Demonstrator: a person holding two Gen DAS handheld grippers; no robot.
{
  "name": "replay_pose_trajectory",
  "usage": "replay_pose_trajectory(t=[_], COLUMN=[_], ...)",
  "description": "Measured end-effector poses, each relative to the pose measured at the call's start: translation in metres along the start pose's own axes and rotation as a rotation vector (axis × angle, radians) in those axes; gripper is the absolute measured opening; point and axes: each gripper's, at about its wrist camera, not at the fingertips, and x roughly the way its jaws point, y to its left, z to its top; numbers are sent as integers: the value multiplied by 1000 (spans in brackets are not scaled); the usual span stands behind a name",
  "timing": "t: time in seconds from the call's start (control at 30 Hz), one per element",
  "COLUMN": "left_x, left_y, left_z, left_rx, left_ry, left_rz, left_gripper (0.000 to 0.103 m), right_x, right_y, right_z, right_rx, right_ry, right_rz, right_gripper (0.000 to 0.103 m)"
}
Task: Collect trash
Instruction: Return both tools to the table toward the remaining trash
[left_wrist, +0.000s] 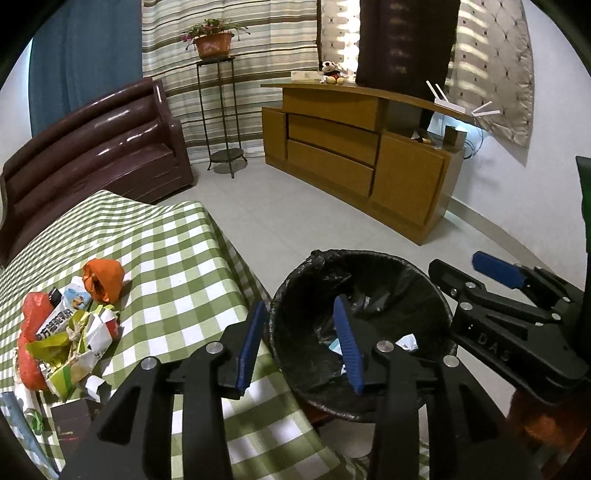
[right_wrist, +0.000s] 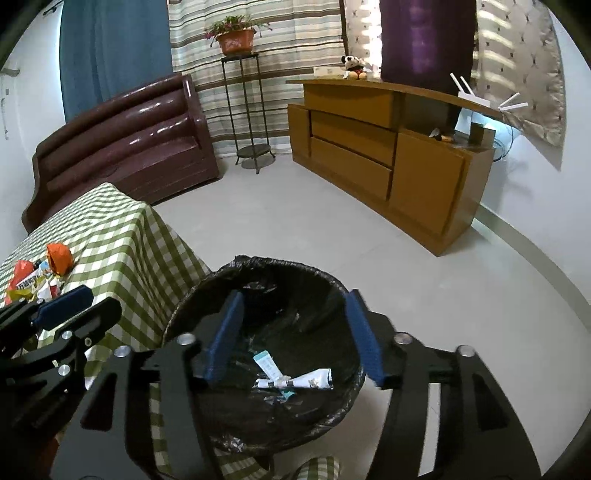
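Black-lined bin (right_wrist: 266, 354) sits below both released, empty grippers, right gripper (right_wrist: 295, 339) and left gripper (left_wrist: 299, 347); crumpled paper (right_wrist: 295, 380) lies inside (more trash (left_wrist: 70, 325) left, on the worktop (left_wrist: 177, 266)).

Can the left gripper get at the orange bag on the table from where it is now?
Probably yes. The left gripper is open and empty by the bin, and only bare tablecloth lies between it and the orange bag.

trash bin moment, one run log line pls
left hand-held gripper: open, empty | right hand-held gripper: open, empty | trash bin: paper scraps inside | table: wrappers left
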Motion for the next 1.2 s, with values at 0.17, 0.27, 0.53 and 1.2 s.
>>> replay_pose_trajectory(t=[0.17, 0.27, 0.53, 1.2], left_x=[-11, -21, -56, -138], left_y=[8, 17, 48, 165], left_z=[1, 0, -11, -85], left_rx=[-20, -38, -85, -273], left_ry=[-17, -31, -67, -67], left_rz=[14, 30, 103, 410], left_gripper=[46, 51, 61, 71], right_x=[-11, -20, -34, -66], right_y=[6, 14, 43, 184], right_z=[1, 0, -4, -37], right_rx=[-5, -17, -42, -237], right_ry=[-33, -56, -55, 6], right_rz=[-27, -35, 16, 220], right_gripper=[81, 86, 90, 90])
